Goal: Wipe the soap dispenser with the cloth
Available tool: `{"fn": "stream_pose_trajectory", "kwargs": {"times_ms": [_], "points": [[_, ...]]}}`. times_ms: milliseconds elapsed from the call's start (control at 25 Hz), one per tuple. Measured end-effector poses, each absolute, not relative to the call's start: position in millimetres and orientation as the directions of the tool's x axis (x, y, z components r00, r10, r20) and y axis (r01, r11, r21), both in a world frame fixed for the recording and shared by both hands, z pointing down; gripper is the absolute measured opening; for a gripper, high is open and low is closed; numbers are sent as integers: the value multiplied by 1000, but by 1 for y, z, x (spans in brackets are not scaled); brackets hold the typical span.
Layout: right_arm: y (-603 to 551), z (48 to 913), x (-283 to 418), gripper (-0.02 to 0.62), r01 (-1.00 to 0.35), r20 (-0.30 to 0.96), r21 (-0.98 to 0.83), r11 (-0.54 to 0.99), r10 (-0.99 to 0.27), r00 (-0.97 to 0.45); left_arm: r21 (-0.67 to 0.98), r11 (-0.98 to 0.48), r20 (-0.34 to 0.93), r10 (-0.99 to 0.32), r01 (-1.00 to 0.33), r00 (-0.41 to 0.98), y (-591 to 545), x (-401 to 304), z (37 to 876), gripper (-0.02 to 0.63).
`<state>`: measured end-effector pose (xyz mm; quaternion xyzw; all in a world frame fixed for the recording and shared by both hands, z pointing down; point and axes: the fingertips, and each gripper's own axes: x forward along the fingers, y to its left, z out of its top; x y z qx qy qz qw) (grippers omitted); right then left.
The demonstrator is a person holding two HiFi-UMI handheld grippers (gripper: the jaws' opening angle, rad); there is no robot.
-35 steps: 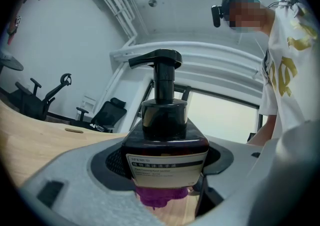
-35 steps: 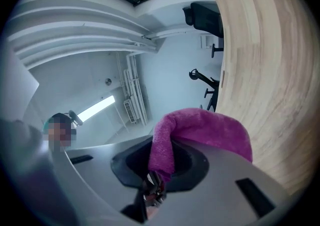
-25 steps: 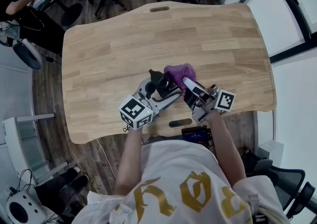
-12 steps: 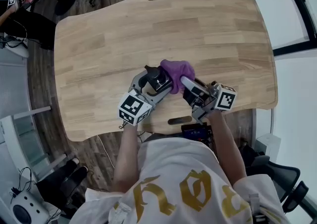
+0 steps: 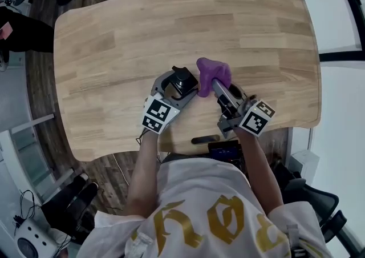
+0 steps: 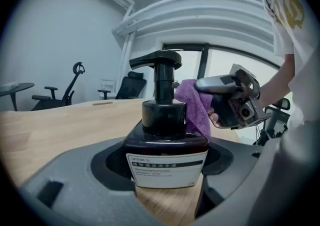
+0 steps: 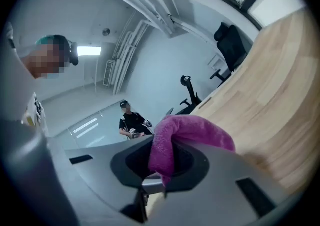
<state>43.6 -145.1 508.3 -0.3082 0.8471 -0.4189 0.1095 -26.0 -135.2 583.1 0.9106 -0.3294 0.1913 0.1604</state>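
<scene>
Pale wooden table (image 5: 114, 51) carries the dark pump-top soap dispenser (image 6: 165, 140), clamped by the left gripper (image 5: 170, 88). The right gripper (image 5: 219, 88) pinches a bunched purple cloth (image 5: 212, 71) just beside its shoulder. Wiping looks underway, not finished.

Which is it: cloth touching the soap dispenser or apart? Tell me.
Cannot tell. Left gripper view: the cloth overlaps behind the soap dispenser's collar; neither contact nor gap shows.
</scene>
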Motion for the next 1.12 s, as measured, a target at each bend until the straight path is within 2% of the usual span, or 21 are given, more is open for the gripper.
{"fn": "stream_pose_trajectory", "kwargs": {"times_ms": [440, 680, 880, 1120], "points": [[-161, 510, 57, 43, -564, 145, -698, 441, -684, -715, 142, -768, 519, -480, -625, 707, -148, -21, 624, 348], [-152, 492, 51, 43, -560, 121, -678, 476, -679, -724, 85, -801, 521, -471, -593, 711, -142, -15, 634, 348], [-143, 494, 50, 43, -583, 150, -664, 468, -680, -718, 50, -837, 515, -446, -545, 732, -139, -13, 639, 348], [-132, 497, 47, 43, -607, 192, -646, 462, -671, -716, 10, -875, 596, -384, -485, 705, -130, -8, 652, 348]]}}
